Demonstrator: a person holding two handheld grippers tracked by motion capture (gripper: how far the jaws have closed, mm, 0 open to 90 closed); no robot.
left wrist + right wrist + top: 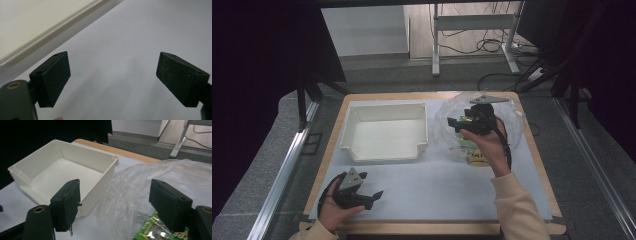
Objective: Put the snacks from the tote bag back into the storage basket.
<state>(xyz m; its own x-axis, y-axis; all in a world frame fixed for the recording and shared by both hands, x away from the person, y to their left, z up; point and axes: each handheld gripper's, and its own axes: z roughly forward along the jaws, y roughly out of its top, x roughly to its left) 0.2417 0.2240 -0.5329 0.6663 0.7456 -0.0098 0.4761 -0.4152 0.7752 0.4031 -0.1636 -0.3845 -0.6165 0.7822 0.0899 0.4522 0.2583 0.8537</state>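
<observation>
A white plastic bin [384, 132] stands empty on the pale mat, left of centre. Right of it lies a crumpled clear plastic bag [507, 117] holding green and yellow packets [476, 158]. My right gripper [456, 124] hovers over the bag, open, jaws pointing left toward the bin; in the right gripper view [117, 202] the bag [130, 192], a green packet [150, 231] and the bin [62, 170] lie ahead. My left gripper [373, 191] rests low near the table's front left, open and holding nothing. The left gripper view [112, 80] looks over bare mat with the bin's wall [45, 32] at the upper left.
The mat [437, 185] covers a wooden tabletop [432, 227]. Metal rails [282, 175] run along both sides of the table. A desk frame with cables [472, 35] stands on the floor beyond the far edge.
</observation>
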